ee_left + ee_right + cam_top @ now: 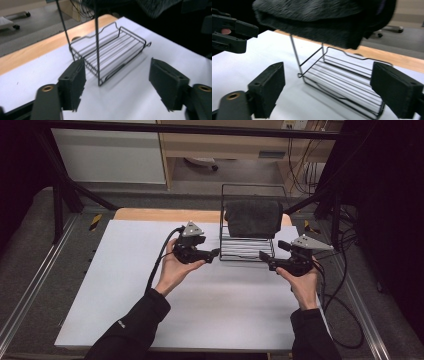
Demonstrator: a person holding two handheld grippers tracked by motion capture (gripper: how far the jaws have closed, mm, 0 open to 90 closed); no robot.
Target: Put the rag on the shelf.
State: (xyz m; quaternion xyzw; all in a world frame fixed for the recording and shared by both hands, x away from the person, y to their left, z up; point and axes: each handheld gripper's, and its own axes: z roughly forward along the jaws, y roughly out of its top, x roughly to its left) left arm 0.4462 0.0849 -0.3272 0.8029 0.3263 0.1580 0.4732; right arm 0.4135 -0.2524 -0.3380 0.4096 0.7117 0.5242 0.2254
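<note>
A dark folded towel [253, 218] drapes over the top bar of a wire rack [246, 249] at the counter's [125, 295] 1 o'clock. Left gripper [216, 252] and right gripper [261, 255], both spread and empty, flank the rack; lifting the towel cleanly likely means rising clear of the uprights, with open counter toward 7 o'clock.

A black wire rack [246, 251] stands on the white rectangular table sheet [125, 290], toward its far edge at about one o'clock from centre. A dark folded fabric cloth [253, 218] hangs over the rack's top bar, above its shelf. My left gripper [214, 253] sits at the rack's nine o'clock, just beside it; my right gripper [263, 257] at its four o'clock, near its front corner.
</note>
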